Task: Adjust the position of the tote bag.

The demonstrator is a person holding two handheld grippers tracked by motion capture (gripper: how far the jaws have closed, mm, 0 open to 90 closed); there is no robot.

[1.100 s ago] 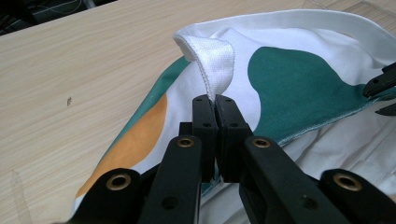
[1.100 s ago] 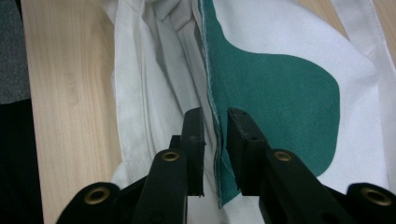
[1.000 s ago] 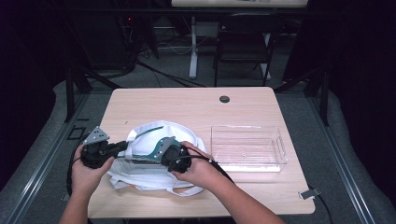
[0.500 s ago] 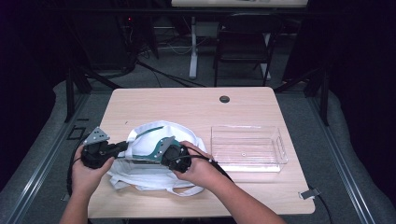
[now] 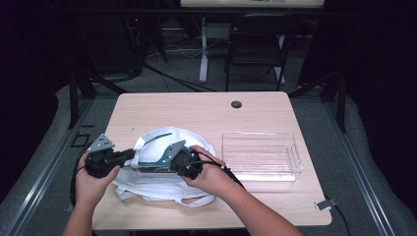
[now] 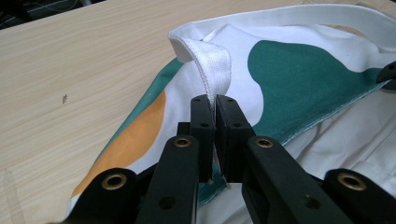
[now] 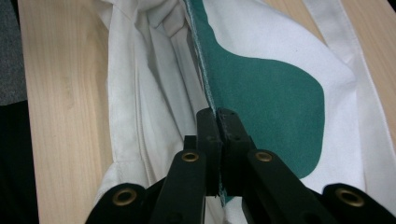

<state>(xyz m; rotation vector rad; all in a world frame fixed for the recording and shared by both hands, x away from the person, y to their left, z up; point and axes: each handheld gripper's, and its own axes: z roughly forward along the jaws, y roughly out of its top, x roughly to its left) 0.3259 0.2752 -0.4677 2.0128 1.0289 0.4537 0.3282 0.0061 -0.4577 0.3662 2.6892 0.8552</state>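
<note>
Wooden table (image 5: 196, 115): both tools clamp tote bag (image 5: 162, 179) rim.

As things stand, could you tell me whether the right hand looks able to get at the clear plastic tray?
Probably not yet. The right gripper is shut on the tote bag's edge, so it would have to let go first. Otherwise the way looks free: the clear tray sits just beyond that hand, with bare table between.

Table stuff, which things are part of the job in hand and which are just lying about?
In the job:
cloth bag
left gripper, shut on the bag's edge
right gripper, shut on the bag's edge

Lying about:
clear tray
chair
</note>
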